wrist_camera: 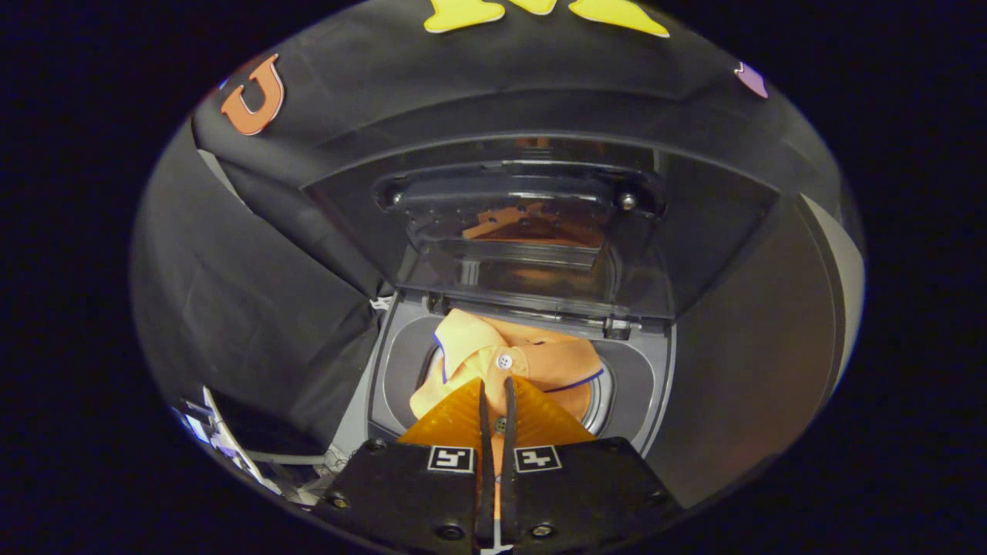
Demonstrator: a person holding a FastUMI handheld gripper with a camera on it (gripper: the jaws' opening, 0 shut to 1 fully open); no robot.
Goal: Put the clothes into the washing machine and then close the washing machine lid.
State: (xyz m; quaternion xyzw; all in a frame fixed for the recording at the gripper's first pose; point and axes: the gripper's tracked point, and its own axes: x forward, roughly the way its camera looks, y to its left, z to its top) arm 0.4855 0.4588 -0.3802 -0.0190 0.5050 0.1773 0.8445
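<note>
A: What is seen nearest the camera in the gripper view?

B: The gripper [496, 385] is seen first. Its two fingers [456, 420] are brought almost together, and a thin strip of orange cloth is seen in the narrow gap between them. It is judged that the shirt [509, 362] is pinched there, with both fingers pressed on it.

A: Where is the shirt placed?

B: It is bunched over the round opening of the washer [644, 393], directly ahead of the fingertips and touching them. The collar and a white button [504, 361] are turned upward, just beyond the tips. How deep the cloth is sunk in the drum cannot be told.

A: And the lid [532, 231]?

B: It is raised, standing behind the opening and tilted toward the camera. An orange reflection is seen in its clear panel.

A: On which relation is the coming move turned?

B: The opening lies straight ahead and lower than the gripper, along the line of the fingers. It is judged that the shirt should be released downward there, and the lid, beyond and above, reached afterwards.
</note>
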